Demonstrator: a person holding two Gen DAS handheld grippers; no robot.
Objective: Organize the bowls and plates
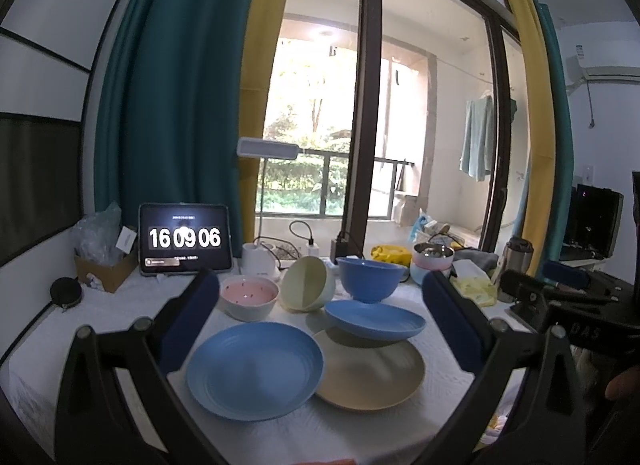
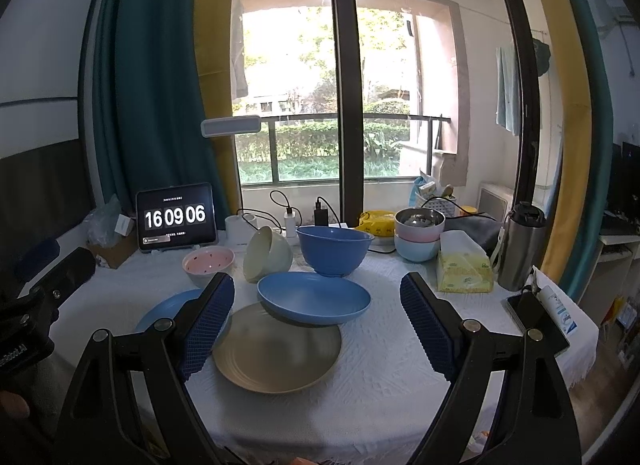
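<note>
Both tongs, left tongs [image 1: 320, 321] and right tongs [image 2: 318, 321], wide open, empty, above blue plate [image 1: 254, 371] and beige plate [image 2: 276, 349] on the surface [image 2: 380, 385].

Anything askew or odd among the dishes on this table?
Yes. The pale green bowl is tipped on its side, mouth facing left. The shallow blue dish sits tilted, its edge overlapping the beige plate.

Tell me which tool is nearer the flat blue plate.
Left. The left tool hangs open right over the flat blue plate. The right tool is open over the beige plate, with the blue plate off beyond its left finger.
</note>
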